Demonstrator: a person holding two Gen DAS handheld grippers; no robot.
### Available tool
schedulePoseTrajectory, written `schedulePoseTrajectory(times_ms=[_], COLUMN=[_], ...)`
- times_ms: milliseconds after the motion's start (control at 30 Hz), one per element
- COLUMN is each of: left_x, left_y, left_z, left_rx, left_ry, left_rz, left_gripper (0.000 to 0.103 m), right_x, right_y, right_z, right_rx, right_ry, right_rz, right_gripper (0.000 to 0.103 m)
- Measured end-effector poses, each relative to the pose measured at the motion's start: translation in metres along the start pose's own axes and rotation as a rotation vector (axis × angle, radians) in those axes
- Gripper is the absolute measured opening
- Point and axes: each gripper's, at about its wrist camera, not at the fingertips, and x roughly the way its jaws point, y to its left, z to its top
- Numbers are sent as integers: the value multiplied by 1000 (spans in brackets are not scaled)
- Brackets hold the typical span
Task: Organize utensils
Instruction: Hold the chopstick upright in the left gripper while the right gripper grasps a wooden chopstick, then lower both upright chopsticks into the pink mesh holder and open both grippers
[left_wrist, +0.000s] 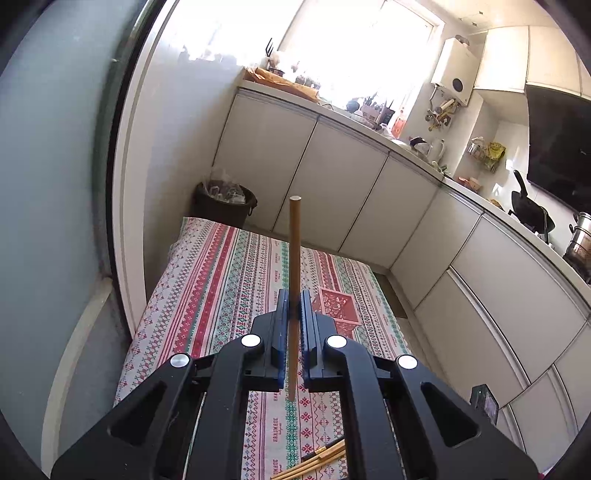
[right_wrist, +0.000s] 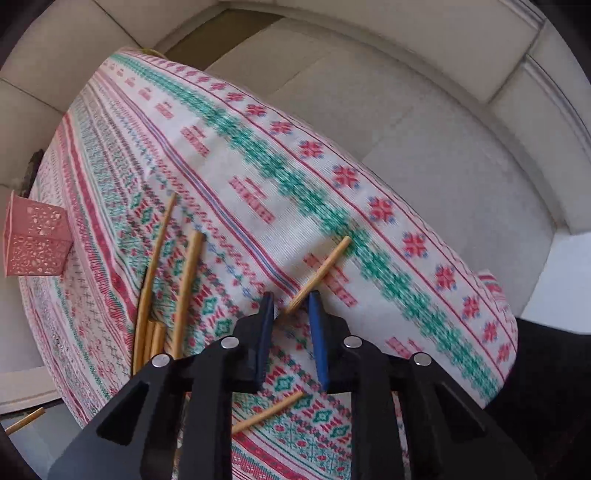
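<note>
My left gripper (left_wrist: 294, 306) is shut on a wooden chopstick (left_wrist: 294, 251) and holds it upright above the patterned tablecloth (left_wrist: 221, 266). A pink perforated holder (left_wrist: 338, 306) stands on the cloth just right of the gripper; it also shows in the right wrist view (right_wrist: 35, 240) at the far left. My right gripper (right_wrist: 291, 306) is open, its jaws on either side of the near end of a chopstick (right_wrist: 325, 264) lying on the cloth. Several more chopsticks (right_wrist: 173, 280) lie in a loose bunch to the left. Another chopstick (right_wrist: 269, 411) lies under the gripper body.
White kitchen cabinets (left_wrist: 369, 192) run along the right under a cluttered counter. A dark waste bin (left_wrist: 223, 203) stands beyond the table's far end. A wall and door frame (left_wrist: 125, 184) close the left side. The table edge (right_wrist: 406, 206) drops to a pale floor.
</note>
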Motion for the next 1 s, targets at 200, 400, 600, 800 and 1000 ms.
schedulePoseTrajectory(times_ms=[200,400,600,800,1000], left_x=[1,2,4,3,1], left_y=[-2,-12,-15,-29,-55], left_z=[-1,-4,-4,-6,-13], left_rx=[4,25,24,56,119], left_ry=[20,30,35,38,48], left_rz=[-16,-18,-12,-53,-91], left_gripper=[5,5,5,5,5], right_x=[-3,0,-1,-30,-119], right_y=[4,0,21,16,24], right_z=[18,11,12,-4,-55], right_rx=[-80,-101,-157,-211,-483], right_ry=[1,18,12,-113,-380], right_rz=[177,36,-77,161,320], right_gripper=[6,7,6,6,6])
